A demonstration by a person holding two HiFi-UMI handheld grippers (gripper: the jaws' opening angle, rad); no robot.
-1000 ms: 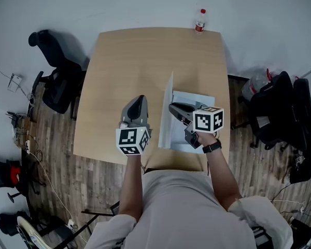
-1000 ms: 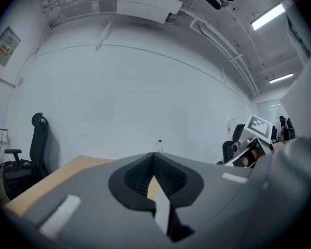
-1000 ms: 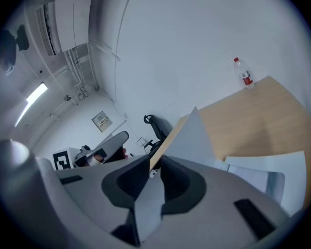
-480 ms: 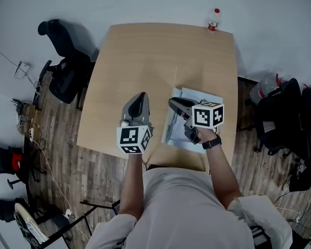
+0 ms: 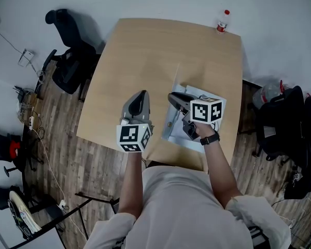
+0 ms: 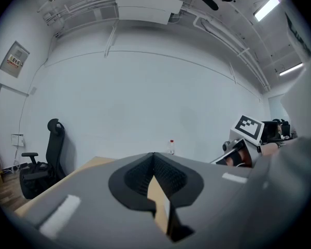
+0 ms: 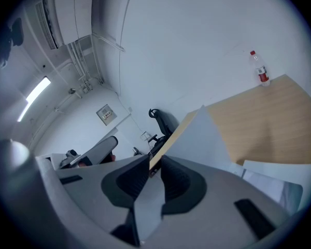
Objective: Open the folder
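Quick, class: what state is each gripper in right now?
Left gripper: closed, holding nothing.
Right gripper: closed on the raised pale grey folder cover.

The folder (image 5: 195, 91) is thin and pale grey, lying on the near right part of the desk (image 5: 145, 51). It is half open. Its front cover (image 7: 210, 139) stands raised almost upright along the folder's left edge, pinched between the jaws of the right tool (image 7: 154, 162). The back half lies flat on the desk with white sheets (image 7: 280, 183) showing on it.
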